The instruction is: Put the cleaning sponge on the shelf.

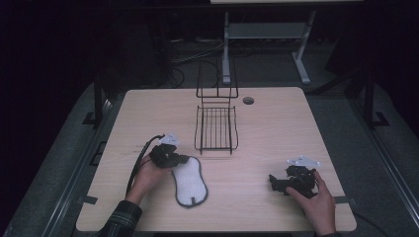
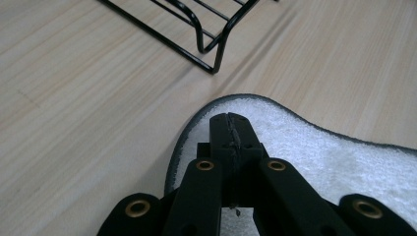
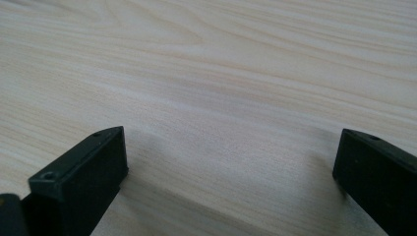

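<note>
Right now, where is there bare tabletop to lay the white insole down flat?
The widest bare patch lies between the insole and the right gripper, in front of the wire rack. The table is also bare left of the rack. It is crowded around the left gripper, shut at the insole's end.

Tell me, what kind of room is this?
Probably a lab or workshop set up for recording. A plain wooden table stands in a dark room, cables trail on the floor behind it, and a person works with a hand-held gripper over a white insole.
</note>
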Tool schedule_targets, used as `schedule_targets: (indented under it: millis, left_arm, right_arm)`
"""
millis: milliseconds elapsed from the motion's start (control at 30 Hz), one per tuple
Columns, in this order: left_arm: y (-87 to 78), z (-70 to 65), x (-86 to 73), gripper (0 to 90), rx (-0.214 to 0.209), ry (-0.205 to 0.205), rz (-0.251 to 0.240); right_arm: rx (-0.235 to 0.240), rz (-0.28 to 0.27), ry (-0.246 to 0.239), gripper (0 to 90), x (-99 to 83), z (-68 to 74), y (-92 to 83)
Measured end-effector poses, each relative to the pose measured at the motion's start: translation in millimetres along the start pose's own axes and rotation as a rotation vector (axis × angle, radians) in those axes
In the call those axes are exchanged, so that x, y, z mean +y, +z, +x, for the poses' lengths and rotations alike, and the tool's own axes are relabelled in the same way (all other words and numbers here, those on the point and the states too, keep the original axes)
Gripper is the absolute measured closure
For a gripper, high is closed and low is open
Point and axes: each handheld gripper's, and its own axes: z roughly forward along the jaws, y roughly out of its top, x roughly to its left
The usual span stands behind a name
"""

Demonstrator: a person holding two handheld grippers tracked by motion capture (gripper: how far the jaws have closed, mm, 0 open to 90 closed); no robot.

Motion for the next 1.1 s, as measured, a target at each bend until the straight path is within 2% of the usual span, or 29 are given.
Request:
schedule_targets:
  millis: [300, 467, 533, 600, 1100]
  left_arm:
    - [-15.2, 0.0, -14.2, 89.7, 0.030, -0.008, 0.011]
    - [-25.1, 0.5, -24.4, 89.7, 0.035, -0.026, 0.013]
    - [-29.7, 0.1, -28.9, 89.7, 0.042, -0.045, 0.013]
    - [-33.5, 0.5, -32.4, 89.7, 0.051, -0.041, 0.016]
    - [-69.1, -3.9, -72.0, 89.6, 0.099, -0.127, -0.003]
  right_arm:
    - [0.000, -0.001, 0.000, 0.0, 0.0, 0.0, 0.0]
    - [0.000, 0.000, 0.000, 0.0, -0.1, 0.0, -0.1]
    - [0.000, 0.000, 0.001, 0.0, -0.2, 0.0, -0.1]
    - [0.000, -0.001, 0.001, 0.0, -0.2, 0.0, -0.1]
    - [0.000, 0.000, 0.001, 0.0, -0.4, 0.0, -0.3]
